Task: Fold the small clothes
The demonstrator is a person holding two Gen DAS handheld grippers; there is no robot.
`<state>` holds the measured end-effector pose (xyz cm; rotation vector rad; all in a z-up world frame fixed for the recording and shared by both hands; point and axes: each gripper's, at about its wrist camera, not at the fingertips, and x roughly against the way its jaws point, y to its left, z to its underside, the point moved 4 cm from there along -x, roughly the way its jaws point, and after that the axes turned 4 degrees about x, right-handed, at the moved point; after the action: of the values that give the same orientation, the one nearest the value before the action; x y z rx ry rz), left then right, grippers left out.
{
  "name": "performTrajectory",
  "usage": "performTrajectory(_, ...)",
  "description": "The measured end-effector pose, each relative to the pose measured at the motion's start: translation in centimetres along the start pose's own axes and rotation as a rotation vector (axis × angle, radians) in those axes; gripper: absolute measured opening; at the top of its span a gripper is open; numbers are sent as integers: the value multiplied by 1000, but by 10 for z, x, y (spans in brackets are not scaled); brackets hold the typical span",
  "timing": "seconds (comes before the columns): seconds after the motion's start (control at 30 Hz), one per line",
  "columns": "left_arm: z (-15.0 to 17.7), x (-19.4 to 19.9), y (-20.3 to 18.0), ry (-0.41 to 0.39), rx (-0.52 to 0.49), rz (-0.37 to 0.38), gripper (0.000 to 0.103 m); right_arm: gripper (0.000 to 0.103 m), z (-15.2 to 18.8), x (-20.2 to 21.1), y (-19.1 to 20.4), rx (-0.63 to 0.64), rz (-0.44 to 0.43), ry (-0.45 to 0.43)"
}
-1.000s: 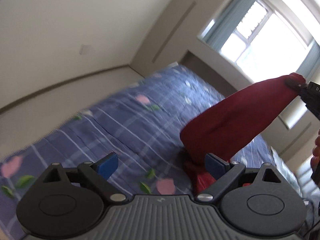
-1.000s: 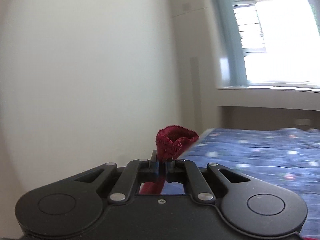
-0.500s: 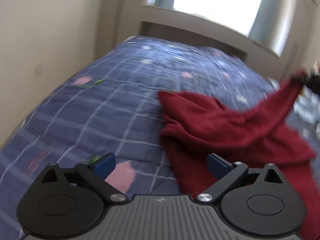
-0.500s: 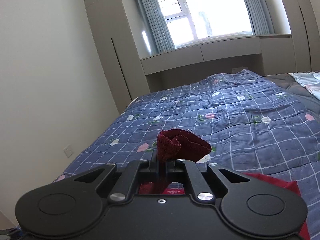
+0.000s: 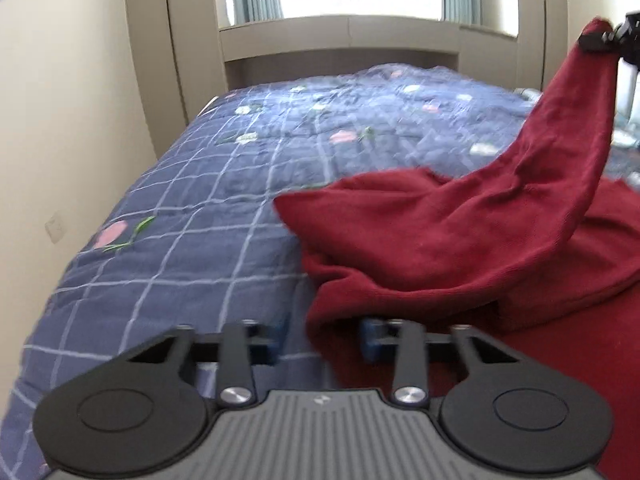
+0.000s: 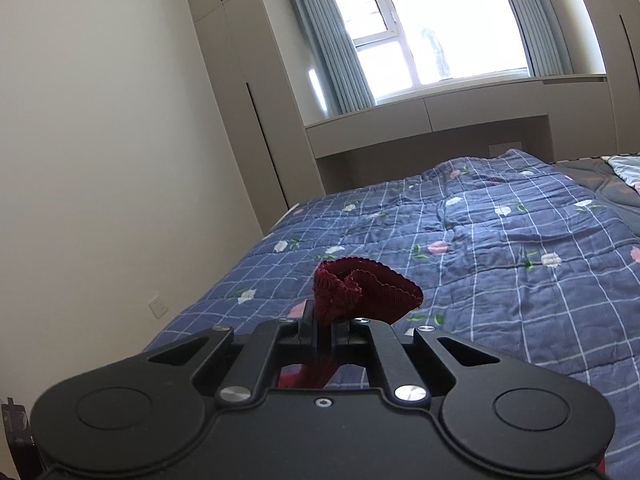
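Note:
A dark red garment (image 5: pixel 460 240) lies on the blue checked quilt (image 5: pixel 208 240). My right gripper (image 6: pixel 325 322) is shut on a scalloped hem of the red garment (image 6: pixel 360 288) and holds it up; in the left wrist view it shows at the top right (image 5: pixel 612 36) with the cloth hanging from it. My left gripper (image 5: pixel 322 338) is partly open, low at the garment's near left edge. Its blue pads (image 5: pixel 370 330) stand on either side of a cloth fold with a gap between them.
The bed fills the room's middle, with a cream wall (image 5: pixel 60 120) on the left and a wardrobe and window shelf (image 6: pixel 440 120) beyond its head. A grey and pale bedding piece (image 6: pixel 616 176) lies at the far right.
My left gripper has come down to the garment's near edge and its jaws have narrowed around a fold. My right gripper has risen, lifting the held hem.

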<state>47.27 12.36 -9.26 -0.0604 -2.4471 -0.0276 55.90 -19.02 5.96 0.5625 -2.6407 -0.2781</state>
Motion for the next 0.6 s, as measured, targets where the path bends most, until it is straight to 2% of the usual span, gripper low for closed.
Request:
performTrajectory(0.03,-2,2,0,-16,11,1,10,5,-1,1,-1,-4,0,-6)
performTrajectory(0.07,-4,5,0,-43,24,-12,7,5,-1,4,-2,-11,4,-12)
performTrajectory(0.13,-6,11,4,-95,96,-9,6,6,3,10,-6,-32,19,-23)
performTrajectory(0.2,-6,17,15,-111,205,-11,5,6,15,17,-12,-66,33,-21)
performTrajectory(0.27,-1,15,31,-80,335,6,5,6,37,21,-19,-87,59,11)
performTrajectory(0.4,16,-2,52,43,502,49,6,6,90,18,-40,-141,103,135)
performTrajectory(0.43,19,-3,55,55,523,60,9,6,101,19,-45,-154,113,156)
performTrajectory(0.47,20,-1,57,49,522,64,15,6,111,22,-50,-166,123,175)
performTrajectory(0.5,18,3,56,45,498,61,20,6,119,25,-52,-173,128,191)
performTrajectory(0.57,19,8,54,40,452,64,38,10,131,30,-57,-176,126,213)
performTrajectory(0.6,20,13,54,39,426,60,44,15,137,33,-58,-174,122,222)
